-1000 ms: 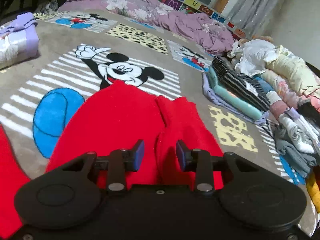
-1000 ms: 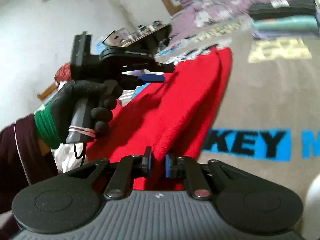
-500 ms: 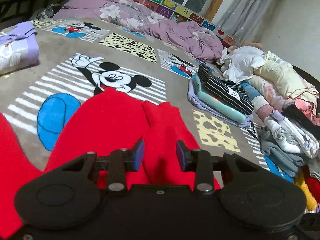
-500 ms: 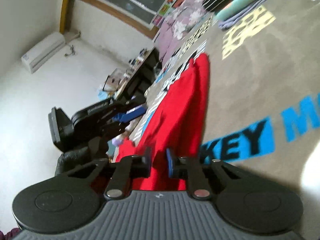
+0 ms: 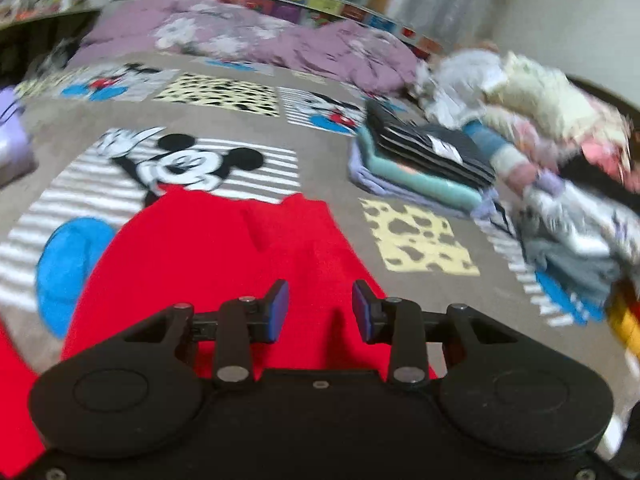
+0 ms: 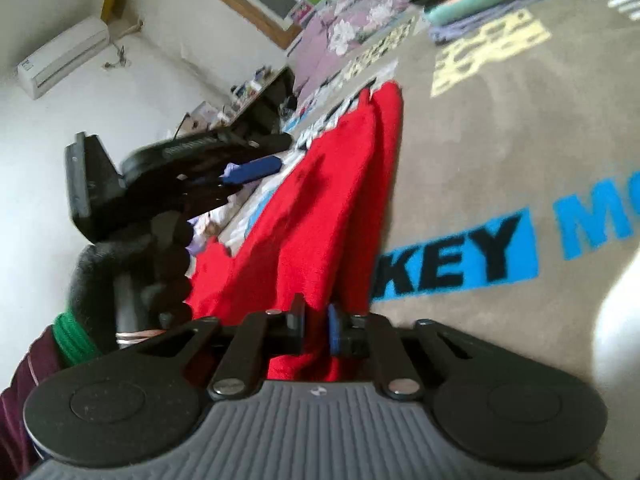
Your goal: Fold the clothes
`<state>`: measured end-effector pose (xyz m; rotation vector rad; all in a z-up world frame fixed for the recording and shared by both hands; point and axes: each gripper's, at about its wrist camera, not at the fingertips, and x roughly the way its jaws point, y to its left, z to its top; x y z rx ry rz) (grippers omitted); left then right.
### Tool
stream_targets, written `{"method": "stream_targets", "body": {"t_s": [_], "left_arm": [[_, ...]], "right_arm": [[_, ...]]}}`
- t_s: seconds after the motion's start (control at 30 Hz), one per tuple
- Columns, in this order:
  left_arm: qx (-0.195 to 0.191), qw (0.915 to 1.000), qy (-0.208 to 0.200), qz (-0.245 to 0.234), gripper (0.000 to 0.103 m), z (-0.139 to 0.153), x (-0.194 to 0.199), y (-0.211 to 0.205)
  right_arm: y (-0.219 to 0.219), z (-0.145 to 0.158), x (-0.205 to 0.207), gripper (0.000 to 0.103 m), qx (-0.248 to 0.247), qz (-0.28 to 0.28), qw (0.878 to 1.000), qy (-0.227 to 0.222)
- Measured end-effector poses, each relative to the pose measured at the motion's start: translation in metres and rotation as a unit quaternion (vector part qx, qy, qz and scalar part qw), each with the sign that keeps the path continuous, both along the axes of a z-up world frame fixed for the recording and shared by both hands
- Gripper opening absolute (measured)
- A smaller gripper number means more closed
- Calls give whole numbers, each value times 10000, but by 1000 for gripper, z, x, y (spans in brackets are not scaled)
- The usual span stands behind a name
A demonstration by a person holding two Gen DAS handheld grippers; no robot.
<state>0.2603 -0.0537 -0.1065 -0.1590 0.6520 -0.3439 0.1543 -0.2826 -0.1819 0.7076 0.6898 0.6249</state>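
Red fleece garment lies on the cartoon-print blanket covering the bed, its near edge pinched in your right hand-held gripper. Your left hand-held gripper hovers over the cloth, fingers spread and empty. Take the matching edge with it, then lift both level so the fold lands square, clear of the folded stack.

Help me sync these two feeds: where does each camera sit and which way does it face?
Left wrist: on the left gripper, looking across the red fleece garment toward the folded clothes stack; open blue-padded fingers show.
Right wrist: on the right gripper, rolled sideways, looking along the garment it pinches; the gloved left hand shows.
Shared: garment, grey cartoon blanket, stack.
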Motion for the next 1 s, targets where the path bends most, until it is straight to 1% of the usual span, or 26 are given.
{"method": "stream_targets", "body": {"t_s": [0.03, 0.1, 0.17, 0.27, 0.3, 0.4, 0.43, 0.47, 0.53, 0.6, 0.67, 0.73, 0.77, 0.8, 0.83, 0.87, 0.9, 0.93, 1.0], "left_arm": [[96, 9999, -20, -82, 33, -1, 1, -5], [118, 9998, -16, -133, 33, -3, -3, -7], [143, 9998, -3, -136, 33, -6, -6, -7], [66, 10000, 60, -39, 33, -10, -9, -2], [49, 9999, 103, 1, 33, -12, -8, 0], [112, 9998, 173, 50, 33, -17, -9, 1], [148, 9997, 174, 70, 33, -18, -10, 0], [161, 9997, 140, 74, 33, -16, -11, 0], [116, 9999, 17, 60, 33, -11, -15, 0], [47, 9999, -105, -70, 33, -8, -20, -1], [153, 9995, -100, -249, 33, -9, -24, -6], [819, 9958, 261, -320, 34, -23, -18, -16], [933, 9948, 249, -333, 36, -26, -19, -17], [1013, 9940, 208, -344, 36, -29, -20, -18], [1007, 9942, 150, -348, 35, -27, -23, -18], [989, 9944, 89, -352, 35, -24, -25, -18], [939, 9949, -49, -376, 35, -20, -29, -18], [886, 9951, -127, -409, 35, -17, -30, -18], [828, 9953, -221, -448, 36, -12, -29, -20]], "right_arm": [[-4, 2, -3, 21, 85, -109, 9999, -75], [-10, 1, -3, 21, 315, -200, 9992, -134], [-8, -7, 3, 16, 630, -51, 9980, 84], [-5, -14, 8, 14, 1015, 146, 9942, 313], [-3, -15, 9, 14, 1064, 178, 9936, 348], [-6, -19, 12, 13, 919, 58, 9943, 539], [-8, -20, 13, 13, 844, 3, 9947, 589], [-7, -17, 12, 11, 751, -11, 9957, 547], [-5, -13, 10, 10, 565, -40, 9973, 463], [-3, -9, 8, 8, 379, -69, 9985, 378], [-1, -5, 6, 8, 192, -98, 9993, 294], [1, -1, 5, 9, 6, -127, 9997, 209], [2, 2, 4, 11, -87, -142, 9997, 166], [3, 4, 3, 13, -180, -156, 9996, 124], [4, 6, 2, 15, -273, -170, 9994, 81], [5, 10, -2, 19, -470, -209, 9987, -42], [9, 20, -11, 23, -932, -284, 9946, -351], [16, 29, -19, 27, -1438, -328, 9866, -698], [32, 40, -29, 27, -2136, -346, 9674, -1313]]}}
